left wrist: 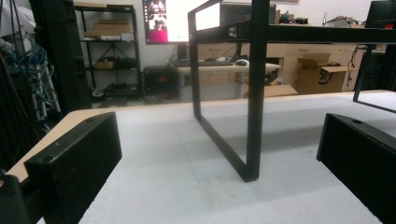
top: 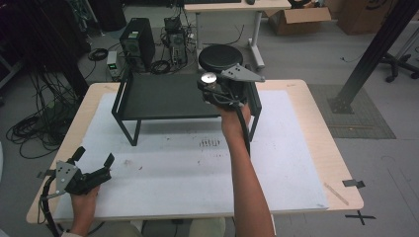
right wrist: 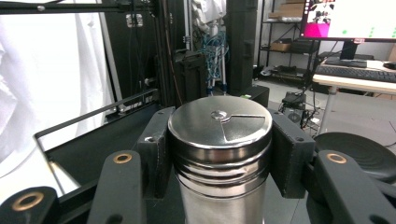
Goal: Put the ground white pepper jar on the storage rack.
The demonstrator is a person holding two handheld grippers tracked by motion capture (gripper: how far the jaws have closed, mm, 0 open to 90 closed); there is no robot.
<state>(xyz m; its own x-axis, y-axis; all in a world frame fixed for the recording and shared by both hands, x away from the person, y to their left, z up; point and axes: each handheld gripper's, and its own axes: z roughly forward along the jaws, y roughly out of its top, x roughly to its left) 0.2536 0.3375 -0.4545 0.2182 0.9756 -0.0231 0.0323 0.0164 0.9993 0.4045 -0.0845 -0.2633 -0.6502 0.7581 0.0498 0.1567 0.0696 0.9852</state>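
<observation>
Right gripper view first: my right gripper (right wrist: 219, 154) is clenched on a steel canister (right wrist: 219, 158), one black pad (right wrist: 156, 149) pressed to each side of it just below its lid, so the canister stands upright squarely between my fingers with its flat, shiny top rising a little above them. From the high view I hold that right gripper (top: 217, 91) and the canister (top: 208, 79) above the right end of the black shelf rack (top: 163, 96), whose top lies just beneath my fingertips. My left gripper (top: 94, 160) rests near the table's front left corner, jaws spread wide with nothing between them, well apart from the canister; ahead of its pads (left wrist: 74, 158) stands the rack's leg (left wrist: 254, 116) on the white mat (left wrist: 177, 177).
</observation>
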